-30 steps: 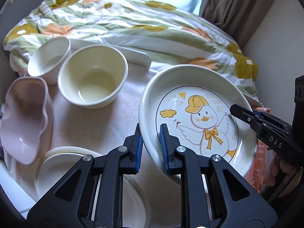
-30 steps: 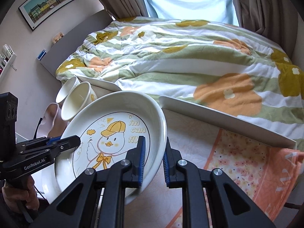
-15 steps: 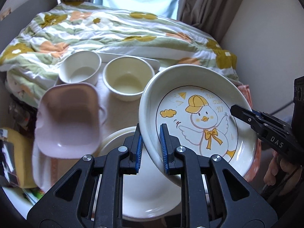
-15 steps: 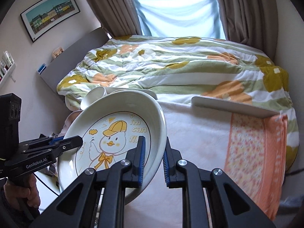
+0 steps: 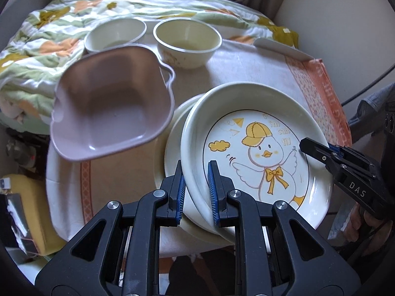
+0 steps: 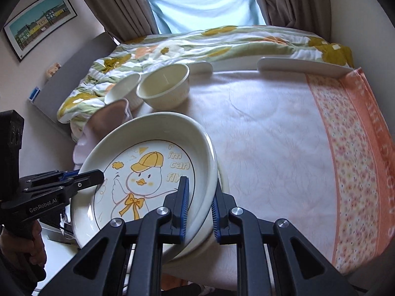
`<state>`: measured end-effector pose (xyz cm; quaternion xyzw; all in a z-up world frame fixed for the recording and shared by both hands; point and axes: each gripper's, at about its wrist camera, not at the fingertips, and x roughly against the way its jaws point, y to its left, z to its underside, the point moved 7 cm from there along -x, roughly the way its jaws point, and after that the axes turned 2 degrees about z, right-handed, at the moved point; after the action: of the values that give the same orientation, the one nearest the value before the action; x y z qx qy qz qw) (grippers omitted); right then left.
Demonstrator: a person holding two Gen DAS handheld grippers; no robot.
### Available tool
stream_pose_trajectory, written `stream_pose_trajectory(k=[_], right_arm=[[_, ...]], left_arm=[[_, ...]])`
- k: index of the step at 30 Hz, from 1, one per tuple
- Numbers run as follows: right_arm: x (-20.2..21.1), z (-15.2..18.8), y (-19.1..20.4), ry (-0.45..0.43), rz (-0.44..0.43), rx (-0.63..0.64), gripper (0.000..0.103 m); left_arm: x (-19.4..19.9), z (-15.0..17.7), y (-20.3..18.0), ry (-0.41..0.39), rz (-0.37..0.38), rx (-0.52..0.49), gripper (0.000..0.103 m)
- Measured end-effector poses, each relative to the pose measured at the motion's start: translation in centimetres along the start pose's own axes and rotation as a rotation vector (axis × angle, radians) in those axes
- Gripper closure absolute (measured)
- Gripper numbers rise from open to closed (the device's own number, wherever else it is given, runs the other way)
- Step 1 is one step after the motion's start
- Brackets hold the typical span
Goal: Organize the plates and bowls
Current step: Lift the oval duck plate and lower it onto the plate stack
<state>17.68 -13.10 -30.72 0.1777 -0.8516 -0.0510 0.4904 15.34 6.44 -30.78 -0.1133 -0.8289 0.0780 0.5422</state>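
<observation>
A cream duck-print plate (image 5: 256, 148) is held over a plain cream plate (image 5: 172, 133) on the table. My left gripper (image 5: 196, 192) is shut on the duck plate's left rim. My right gripper (image 6: 200, 209) is shut on its right rim; it also shows in the left wrist view (image 5: 318, 151). The duck plate (image 6: 148, 170) is tilted, just above the plain plate's rim (image 6: 223, 177). A pink square bowl (image 5: 111, 106) sits left of the plates. Two cream bowls (image 5: 187, 42) (image 5: 114, 35) stand at the table's far edge.
The table carries a white cloth (image 6: 271, 135) with an orange flowered border (image 6: 358, 148). A bed with a flowered quilt (image 6: 222, 39) lies beyond. A white rail (image 6: 301, 66) runs along the table's far edge. A wall is on the right.
Both grippers have drawn back and lowered the duck plate towards the plain plate. More of the table and the pink bowl now shows. Both grips are unchanged.
</observation>
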Motion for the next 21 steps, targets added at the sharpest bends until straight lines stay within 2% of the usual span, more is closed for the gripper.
stream_pose_trajectory(k=[10,21], right_arm=[[-1.3,1.4,-0.5,-0.008,0.031,0.013,0.087],[-2.1,1.7,-0.4,0.009,0.052,0.047,0.087]], left_arm=[[-1.9,0.6,-0.1,0.01,-0.013,-0.023,0.088],[-3.6,0.6,0.3,0.052,-0.026,0.013,0.087]])
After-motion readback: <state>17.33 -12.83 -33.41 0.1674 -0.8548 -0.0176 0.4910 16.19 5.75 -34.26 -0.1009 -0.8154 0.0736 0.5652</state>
